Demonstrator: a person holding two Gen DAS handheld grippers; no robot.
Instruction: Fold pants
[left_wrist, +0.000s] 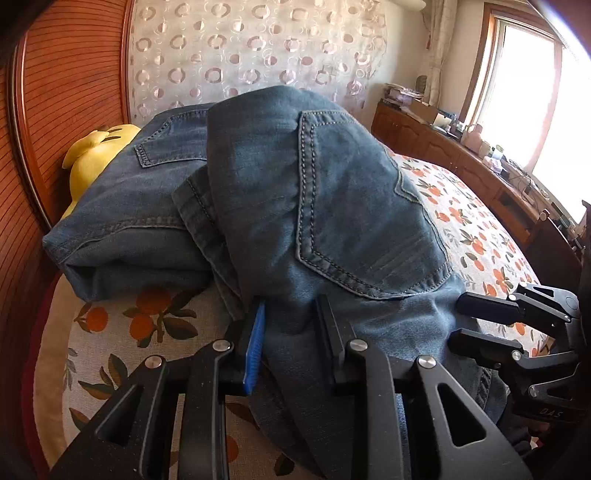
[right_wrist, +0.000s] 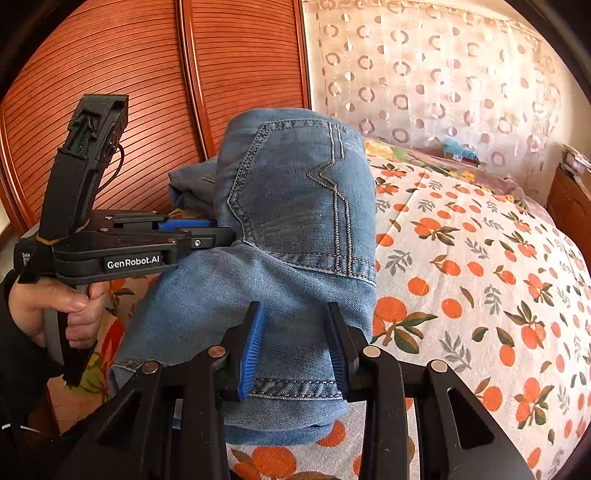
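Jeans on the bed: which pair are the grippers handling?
The nearer jeans, draped over both the left hand-held gripper and right hand-held gripper; the folded jeans lie untouched behind.
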